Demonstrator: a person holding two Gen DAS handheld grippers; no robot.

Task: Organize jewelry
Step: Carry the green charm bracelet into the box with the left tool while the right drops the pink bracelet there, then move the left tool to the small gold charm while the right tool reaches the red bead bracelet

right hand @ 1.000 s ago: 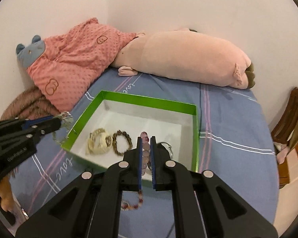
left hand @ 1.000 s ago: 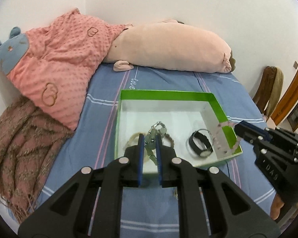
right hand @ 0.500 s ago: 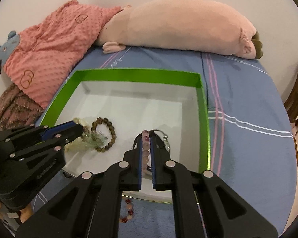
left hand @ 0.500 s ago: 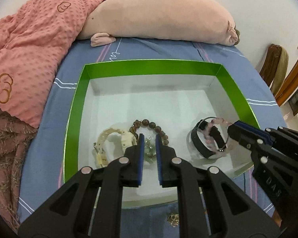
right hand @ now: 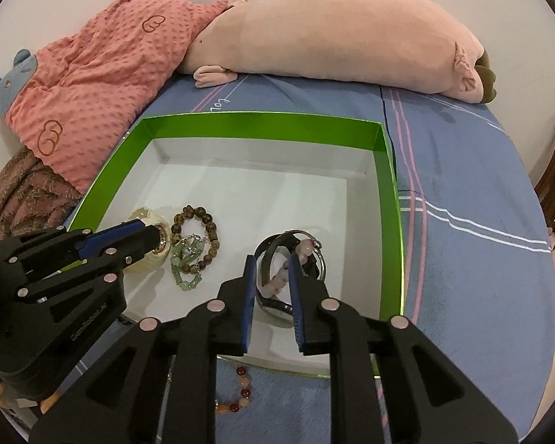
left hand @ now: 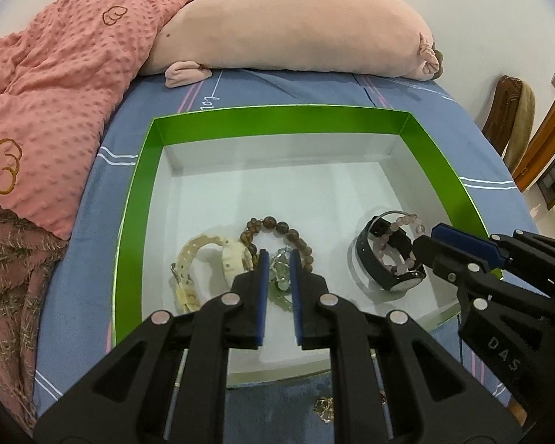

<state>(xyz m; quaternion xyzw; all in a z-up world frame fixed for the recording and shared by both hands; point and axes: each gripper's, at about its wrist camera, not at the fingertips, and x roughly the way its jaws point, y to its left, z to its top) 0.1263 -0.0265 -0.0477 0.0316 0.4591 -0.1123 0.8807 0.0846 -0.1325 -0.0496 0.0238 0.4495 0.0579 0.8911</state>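
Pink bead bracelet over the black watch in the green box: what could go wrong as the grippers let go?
The right gripper is opening with the pink bead bracelet draped on the black watch; the beads may snag the strap and tangle. The left gripper has the green bead bracelet lying across the brown bead bracelet, so those could knot. The red bead bracelet outside the green box could be missed.

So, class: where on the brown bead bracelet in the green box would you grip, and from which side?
Its far arc, from straight above, fingers across the strand. The brown bead bracelet lies flat on the box floor; the green bead bracelet overlaps its near side and the cream watch crowds one side.
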